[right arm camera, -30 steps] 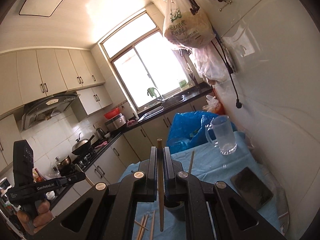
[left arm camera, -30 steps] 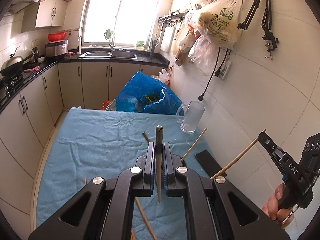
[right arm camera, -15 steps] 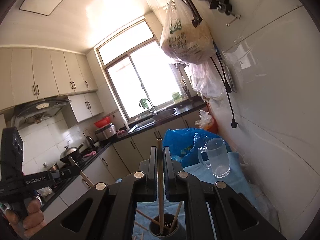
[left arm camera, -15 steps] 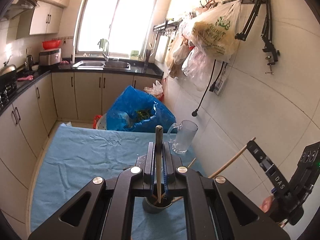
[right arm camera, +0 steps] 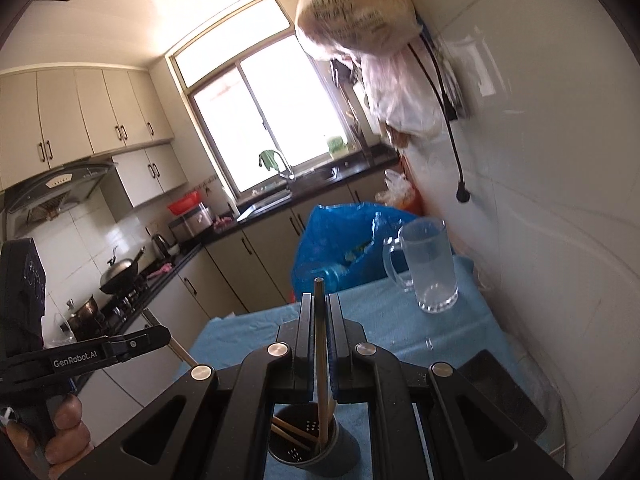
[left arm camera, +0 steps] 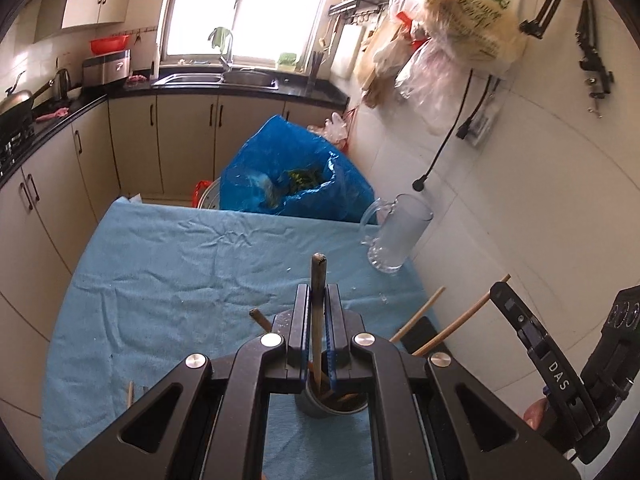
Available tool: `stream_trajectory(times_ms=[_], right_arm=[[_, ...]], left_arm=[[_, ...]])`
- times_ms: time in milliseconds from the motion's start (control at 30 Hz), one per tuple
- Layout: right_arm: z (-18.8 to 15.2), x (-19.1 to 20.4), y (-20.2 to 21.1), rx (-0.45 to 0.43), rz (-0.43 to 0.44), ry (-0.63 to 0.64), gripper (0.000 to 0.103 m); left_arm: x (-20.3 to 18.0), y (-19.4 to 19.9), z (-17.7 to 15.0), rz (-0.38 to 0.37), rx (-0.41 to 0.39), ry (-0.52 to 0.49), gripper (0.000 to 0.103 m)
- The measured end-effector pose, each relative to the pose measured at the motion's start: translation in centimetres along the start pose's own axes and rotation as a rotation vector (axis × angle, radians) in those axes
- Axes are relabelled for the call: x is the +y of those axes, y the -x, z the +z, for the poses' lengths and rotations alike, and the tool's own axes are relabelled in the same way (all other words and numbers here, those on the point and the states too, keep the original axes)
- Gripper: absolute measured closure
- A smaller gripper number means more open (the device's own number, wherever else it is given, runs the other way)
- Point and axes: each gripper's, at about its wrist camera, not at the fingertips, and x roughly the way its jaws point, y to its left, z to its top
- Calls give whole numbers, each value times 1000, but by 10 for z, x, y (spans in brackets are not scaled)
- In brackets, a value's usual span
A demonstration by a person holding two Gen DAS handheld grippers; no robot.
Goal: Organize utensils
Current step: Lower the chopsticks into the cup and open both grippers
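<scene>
My left gripper (left arm camera: 318, 292) is shut on a dark-tipped wooden chopstick (left arm camera: 317, 320) that stands upright, its lower end inside the dark cylindrical holder (left arm camera: 320, 406). In the right wrist view my right gripper (right arm camera: 319, 300) is shut on a second chopstick (right arm camera: 320, 344), whose lower end dips into the same perforated holder (right arm camera: 310, 446). A few more chopsticks lean in it. Each gripper shows in the other's view: the right gripper (left arm camera: 502, 292) at the right edge, the left gripper (right arm camera: 160, 334) at the left, held by a hand (right arm camera: 64, 428).
A blue cloth (left arm camera: 168, 264) covers the table. A glass mug (left arm camera: 396, 236) stands at its far right, and a blue plastic bag (left arm camera: 288, 176) sits behind the far edge. A black flat pad (right arm camera: 500, 392) lies by the white wall. One loose chopstick (left arm camera: 129, 394) lies at the left.
Both grippers moved forward and down with their chopsticks. The holder has come into view under the jaws, and the chopsticks' lower ends now sit inside it.
</scene>
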Motion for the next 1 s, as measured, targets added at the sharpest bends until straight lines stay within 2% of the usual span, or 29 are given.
stream_trajectory(times_ms=[133,233,300,367,467,567,800,1000], right_arm=[[-3,-2,-5,21,-1,2,94],[2,-3,2,5,1,-5,79],[4,-2,12,-18,9,-5,78],[7,1,25,-42,9,-2,77],[7,3,44,-62,30,-12,76],[-1,8,59,-65,47,-5,62],[-30,22,69,-4,72,11,60],[-58,30,56,87,88,15,59]], left_arm=[[5,0,-1,-10,7,17,96],[5,10,-1,-18,-5,18,93],[5,22,-1,-20,-33,16,76],[5,36,-3,-16,-65,15,69],[7,58,-8,-11,-102,7,69],[15,77,-17,-12,-120,13,67],[43,102,-45,29,-116,25,66],[80,102,-75,71,-63,74,66]])
